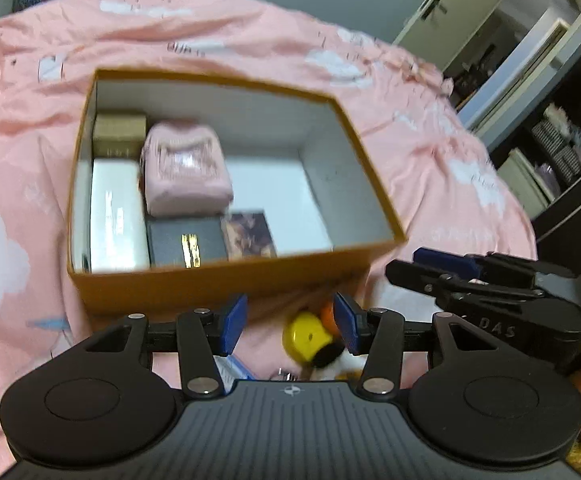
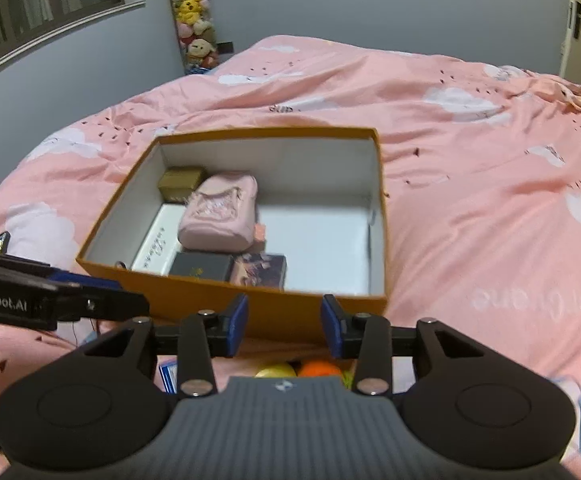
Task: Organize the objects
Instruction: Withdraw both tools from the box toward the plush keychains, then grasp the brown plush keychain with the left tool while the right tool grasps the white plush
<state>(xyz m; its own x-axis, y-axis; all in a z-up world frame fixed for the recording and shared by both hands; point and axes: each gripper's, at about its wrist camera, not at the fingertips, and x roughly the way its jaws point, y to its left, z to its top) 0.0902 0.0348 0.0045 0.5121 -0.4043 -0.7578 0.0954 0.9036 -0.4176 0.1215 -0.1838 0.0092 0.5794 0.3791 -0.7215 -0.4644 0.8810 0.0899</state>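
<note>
The left gripper [image 1: 290,322] hangs with its jaws spread and nothing pinched; a yellow toy [image 1: 304,338] with an orange part lies on the bed [image 1: 30,128] just below and between its fingers, toward the right one. The right gripper [image 2: 284,326] is likewise spread and empty, with a yellow ball [image 2: 276,370] and an orange ball [image 2: 318,369] under it. Directly ahead of both sits the orange box [image 2: 210,300], its long axis running away from them, its left half filled, its right half bare. The left gripper seems nearer the toy.

dim indoor light, motion blur in left view, fisheye bending at edges.
</note>
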